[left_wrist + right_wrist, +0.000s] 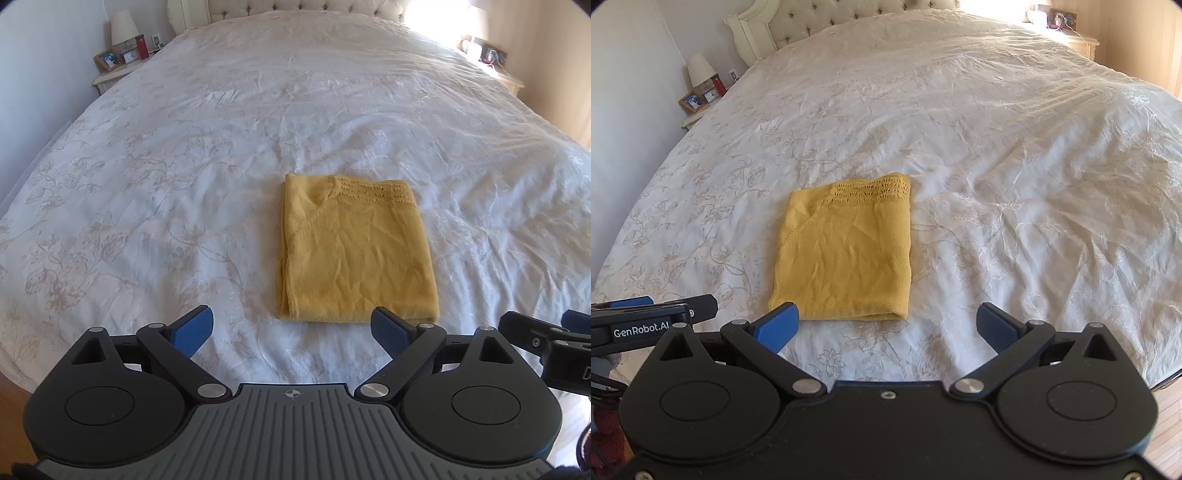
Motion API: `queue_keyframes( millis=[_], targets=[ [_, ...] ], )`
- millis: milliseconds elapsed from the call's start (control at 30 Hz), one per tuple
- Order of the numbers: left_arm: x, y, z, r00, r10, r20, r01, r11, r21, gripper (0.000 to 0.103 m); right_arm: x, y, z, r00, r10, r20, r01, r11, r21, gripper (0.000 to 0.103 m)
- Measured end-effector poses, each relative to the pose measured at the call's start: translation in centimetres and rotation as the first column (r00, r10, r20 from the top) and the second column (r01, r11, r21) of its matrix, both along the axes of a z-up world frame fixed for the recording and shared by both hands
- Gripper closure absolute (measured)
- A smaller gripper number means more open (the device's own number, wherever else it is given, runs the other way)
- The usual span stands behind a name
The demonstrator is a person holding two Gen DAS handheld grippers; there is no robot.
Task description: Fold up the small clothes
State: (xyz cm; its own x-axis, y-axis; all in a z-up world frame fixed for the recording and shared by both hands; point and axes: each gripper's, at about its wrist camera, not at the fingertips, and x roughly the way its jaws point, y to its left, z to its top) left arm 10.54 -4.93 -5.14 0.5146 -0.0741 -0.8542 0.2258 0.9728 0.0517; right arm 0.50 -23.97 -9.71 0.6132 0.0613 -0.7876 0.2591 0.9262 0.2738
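A yellow knitted garment (pixel 356 251) lies folded into a neat rectangle on the white bedspread (pixel 184 166), its lace band at the far edge. In the right wrist view the same yellow garment (pixel 846 254) sits left of centre. My left gripper (pixel 291 328) hovers just short of the garment's near edge, open, with nothing between its blue pads (pixel 192 332). My right gripper (pixel 888 325) is open too, empty, to the right of the garment's near corner. Each gripper shows at the edge of the other's view: the right gripper (pixel 546 339), the left gripper (pixel 653 314).
The bed (pixel 997 147) fills both views, with a tufted headboard (pixel 295 7) at the far end. A nightstand (pixel 114 74) at the far left holds a lamp, a red bottle and picture frames. Another nightstand (pixel 1078 40) stands at the far right. Wooden floor (pixel 1167 424) shows near the bed's front corner.
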Motion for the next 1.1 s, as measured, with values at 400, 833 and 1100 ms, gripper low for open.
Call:
queue_keyframes(
  millis=[400,833,1100],
  targets=[
    [-0.9,-0.1,0.2,1.0,0.006,-0.009,-0.006,1.0,-0.003,0.01,-0.4,-0.1,0.8,0.999,-0.01,0.046,0.01,1.0,0.003,0.001],
    [-1.0,0.0,0.1,1.0,0.013,-0.019,-0.013,1.0,-0.008,0.01,-0.4,0.0,1.1,0.998,-0.007,0.059,0.007,1.0,0.005,0.001],
    [-0.8,0.3,-0.2,0.999,0.026,-0.029,-0.026,1.0,-0.011,0.01,-0.4,0.2,1.2,0.998,-0.001,0.057,0.001,1.0,0.003,0.001]
  ],
)
